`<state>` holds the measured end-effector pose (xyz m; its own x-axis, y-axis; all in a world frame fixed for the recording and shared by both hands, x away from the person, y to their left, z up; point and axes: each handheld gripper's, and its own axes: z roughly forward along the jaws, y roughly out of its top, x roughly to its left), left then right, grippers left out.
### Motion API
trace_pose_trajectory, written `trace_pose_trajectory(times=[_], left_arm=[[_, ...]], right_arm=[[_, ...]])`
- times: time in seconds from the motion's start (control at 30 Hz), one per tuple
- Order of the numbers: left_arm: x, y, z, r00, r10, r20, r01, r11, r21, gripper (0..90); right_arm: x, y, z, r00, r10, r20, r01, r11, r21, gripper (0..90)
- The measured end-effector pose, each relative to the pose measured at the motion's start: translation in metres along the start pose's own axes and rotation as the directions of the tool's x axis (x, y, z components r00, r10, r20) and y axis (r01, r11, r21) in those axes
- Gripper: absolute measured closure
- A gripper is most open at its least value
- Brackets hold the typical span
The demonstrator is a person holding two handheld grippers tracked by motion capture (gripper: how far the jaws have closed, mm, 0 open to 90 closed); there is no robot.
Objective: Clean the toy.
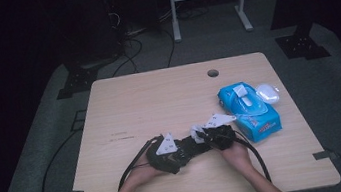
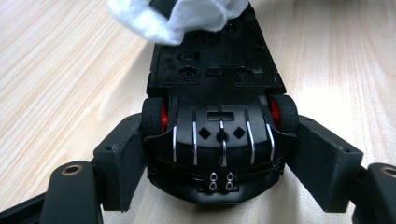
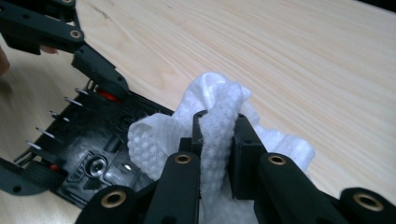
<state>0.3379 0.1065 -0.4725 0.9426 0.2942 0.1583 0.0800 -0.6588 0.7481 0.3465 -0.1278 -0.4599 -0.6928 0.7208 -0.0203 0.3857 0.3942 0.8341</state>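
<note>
Left hand-held gripper point(image 2: 219, 154) grips a black toy car point(image 2: 217, 116) by its sides, one jaw pressed on each side near the red wheels point(image 2: 163, 116). I see the car lying upside down, with its flat black underside facing up and thin silver strips across its rear end. It sits low in the middle of the left gripper view, just over the tabletop point(image 2: 60, 79).

Right hand-held gripper point(image 3: 217, 135) is squeezed tight on a white wipe point(image 3: 219, 121). I see the bumpy cloth bunched up between the two jaws in the middle of the right gripper view, and it rests on the car's underside point(image 3: 98, 154) at the lower left of that frame.

From the high view I see both grippers close together at the lower middle of the tabletop point(image 1: 158, 97), left point(image 1: 166, 154) and right point(image 1: 210, 138), with the wipe point(image 1: 197, 132) between them. A blue pack of wipes point(image 1: 250, 110) lies to the right, and a small white thing point(image 1: 267, 93) sits touching its upper right.
</note>
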Motion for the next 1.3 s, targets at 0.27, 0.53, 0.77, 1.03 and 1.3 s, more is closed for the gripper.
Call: trace_pose_trajectory(times=[0.27, 0.53, 0.77, 1.03, 1.3], left_arm=[[0.003, -0.003, -0.004, 0.9999, 0.005, -0.009, -0.005, 0.9998, 0.017, 24.4], [0.007, -0.006, -0.004, 0.9998, 0.013, -0.012, -0.013, 0.9989, 0.046, 24.3], [0.008, -0.008, -0.007, 0.9999, -0.002, -0.015, 0.002, 0.9996, 0.026, 24.6], [0.010, -0.006, -0.008, 0.9991, -0.038, -0.017, 0.038, 0.9992, 0.010, 24.1], [0.009, -0.006, -0.007, 0.9997, -0.015, -0.017, 0.016, 0.9997, 0.019, 24.6]], right_arm=[[0.015, 0.007, 0.006, 0.9980, -0.021, -0.059, 0.020, 1.000, -0.011, 81.8], [0.011, 0.002, 0.003, 0.9977, 0.004, -0.068, -0.005, 1.000, -0.019, 81.7], [0.006, 0.001, 0.004, 0.9992, -0.004, -0.040, 0.004, 1.000, -0.001, 81.8], [0.021, 0.003, 0.005, 0.9960, -0.040, -0.080, 0.040, 0.999, 0.000, 81.7], [0.013, 0.000, 0.003, 0.9969, -0.027, -0.074, 0.028, 1.000, 0.004, 81.7]])
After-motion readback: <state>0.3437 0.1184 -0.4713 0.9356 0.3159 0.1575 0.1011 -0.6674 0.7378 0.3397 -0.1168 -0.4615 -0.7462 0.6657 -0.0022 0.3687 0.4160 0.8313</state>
